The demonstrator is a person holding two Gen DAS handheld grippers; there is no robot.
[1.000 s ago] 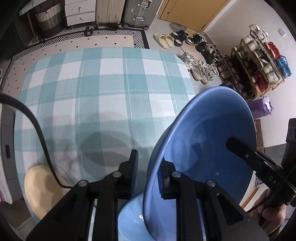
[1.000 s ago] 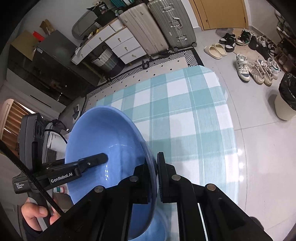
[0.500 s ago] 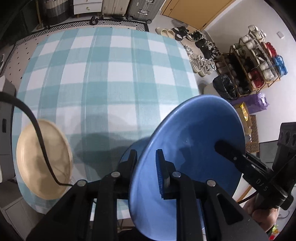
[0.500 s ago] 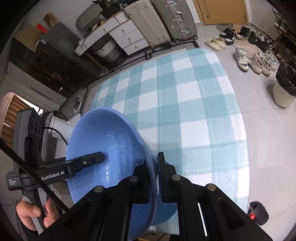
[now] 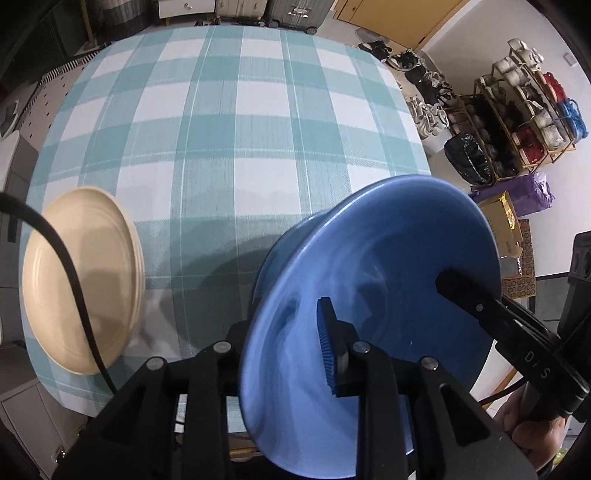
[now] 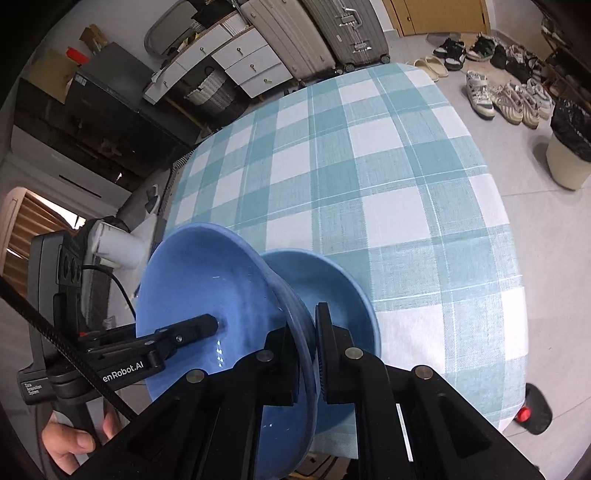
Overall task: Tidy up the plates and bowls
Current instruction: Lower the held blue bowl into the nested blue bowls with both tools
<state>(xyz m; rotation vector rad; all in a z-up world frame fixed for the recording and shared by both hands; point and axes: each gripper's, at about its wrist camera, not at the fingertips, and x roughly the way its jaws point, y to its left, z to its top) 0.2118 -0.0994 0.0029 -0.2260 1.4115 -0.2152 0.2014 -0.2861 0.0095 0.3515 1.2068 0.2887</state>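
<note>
A blue bowl (image 5: 388, 258) (image 6: 207, 273) hangs tilted between both grippers, just above a second blue bowl (image 6: 332, 288) (image 5: 267, 266) standing on the checked table (image 5: 240, 129). My right gripper (image 6: 306, 343) is shut on the held bowl's near rim. My left gripper (image 5: 282, 339) straddles the opposite rim and its jaws are opening. Its blue pad (image 5: 327, 343) stands clear of the rim inside the bowl, and the other finger is hidden behind the bowl. A cream plate (image 5: 81, 280) lies at the table's left edge.
A person's hand (image 6: 70, 443) holds the left gripper's handle. Off the table's right side are a shoe rack (image 5: 517, 110), loose shoes (image 6: 509, 99) and a bin (image 6: 569, 147). Suitcases (image 6: 351, 33) and drawers (image 6: 236, 62) stand beyond the far edge.
Both grippers carried the blue bowl toward the table's near edge and lower, over the second blue bowl. The left jaws widened and the cream plate came fully into view.
</note>
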